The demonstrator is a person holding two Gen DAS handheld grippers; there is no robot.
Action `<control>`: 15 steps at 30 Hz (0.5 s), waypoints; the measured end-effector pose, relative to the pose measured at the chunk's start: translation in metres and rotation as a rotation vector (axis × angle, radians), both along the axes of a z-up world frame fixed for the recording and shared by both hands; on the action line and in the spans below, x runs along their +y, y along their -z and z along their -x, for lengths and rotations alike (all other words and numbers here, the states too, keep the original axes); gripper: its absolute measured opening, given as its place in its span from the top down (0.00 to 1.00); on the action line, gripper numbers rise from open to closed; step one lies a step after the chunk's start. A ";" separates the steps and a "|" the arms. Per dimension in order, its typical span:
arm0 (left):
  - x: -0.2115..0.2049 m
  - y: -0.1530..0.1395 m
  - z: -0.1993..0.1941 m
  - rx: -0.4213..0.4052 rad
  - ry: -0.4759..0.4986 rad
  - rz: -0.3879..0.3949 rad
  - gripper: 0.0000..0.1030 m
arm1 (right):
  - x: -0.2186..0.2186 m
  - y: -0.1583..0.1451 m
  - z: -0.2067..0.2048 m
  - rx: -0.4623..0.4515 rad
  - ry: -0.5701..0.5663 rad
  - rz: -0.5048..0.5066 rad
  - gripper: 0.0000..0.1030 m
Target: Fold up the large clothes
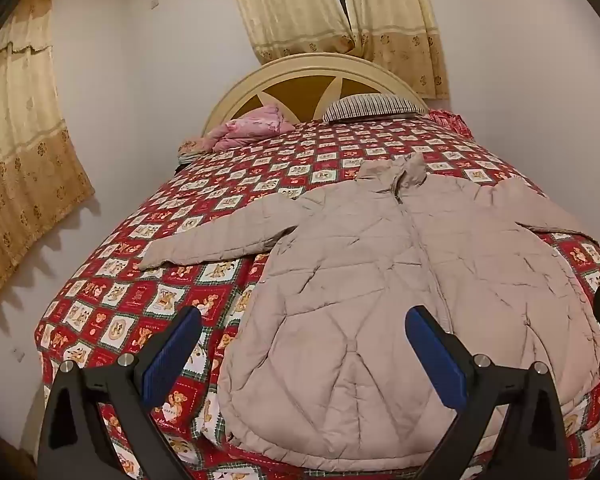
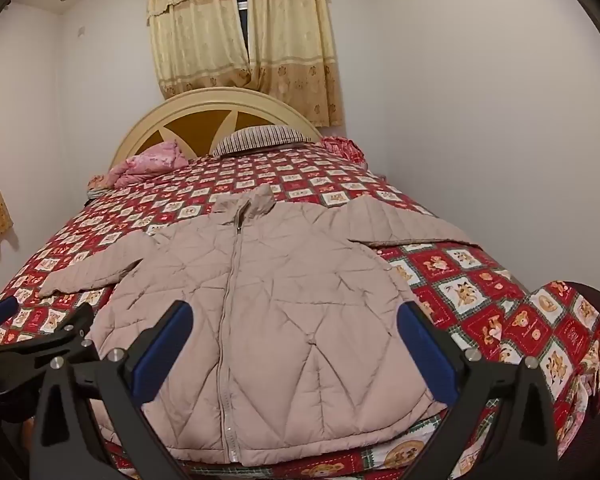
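Two hand-held grippers hang above the foot of the bed, both with jaws spread wide and nothing between them. Left hand-held gripper [image 1: 304,354]: blue pads [image 1: 171,354] apart, over the jacket's lower left corner and the bedspread beside it. Right hand-held gripper [image 2: 294,350]: blue pads [image 2: 428,346] apart, over the lower front of the jacket near the hem. In the right wrist view the left hand-held gripper shows at the far left edge, just beside the jacket's hem. Beige quilted jacket [image 2: 268,312] lies flat, front up, on the bed [image 2: 500,292], collar toward the headboard, hem toward the foot. Zipper [image 2: 230,320] closed, running down the middle of the front. Both sleeves spread out to the sides; left sleeve [image 1: 216,232] angled toward the bed's left edge, right sleeve [image 2: 404,224] reaching toward the right edge. Bedspread red with cream squares showing bear figures. At the head of the bed: a pink bundle of bedding [image 1: 252,128] on the left, a striped pillow [image 1: 372,106] in the middle, a red crumpled cloth [image 2: 344,148] at the right corner. Arched cream headboard [image 2: 220,116] with brown panels stands behind them. Yellow curtains [image 2: 244,32] hang over the window above the headboard; another curtain [image 1: 20,140] hangs on the left wall. Walls white.
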State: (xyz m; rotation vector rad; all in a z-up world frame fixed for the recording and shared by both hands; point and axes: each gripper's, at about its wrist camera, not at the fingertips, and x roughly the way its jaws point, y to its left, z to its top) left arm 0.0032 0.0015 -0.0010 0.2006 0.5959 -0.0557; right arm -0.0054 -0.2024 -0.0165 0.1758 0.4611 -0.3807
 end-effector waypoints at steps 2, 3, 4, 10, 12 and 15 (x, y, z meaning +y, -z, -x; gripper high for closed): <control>0.004 -0.001 0.000 0.001 0.006 0.007 0.01 | 0.000 0.000 0.000 0.002 -0.001 -0.002 0.00; 0.005 -0.001 -0.001 0.004 0.005 0.010 0.01 | 0.000 0.000 0.000 0.002 -0.002 -0.002 0.00; 0.007 -0.001 -0.002 0.007 0.003 0.014 0.01 | 0.000 0.000 0.000 0.001 -0.003 -0.002 0.00; 0.007 0.006 -0.003 0.031 -0.006 0.066 0.01 | 0.000 -0.001 0.001 0.002 -0.003 -0.001 0.00; 0.008 0.009 -0.004 0.050 0.001 0.073 0.01 | 0.001 -0.002 0.000 -0.001 -0.002 -0.001 0.00; 0.007 0.012 -0.007 0.072 -0.003 0.064 0.01 | -0.001 -0.001 -0.001 -0.002 -0.003 0.000 0.00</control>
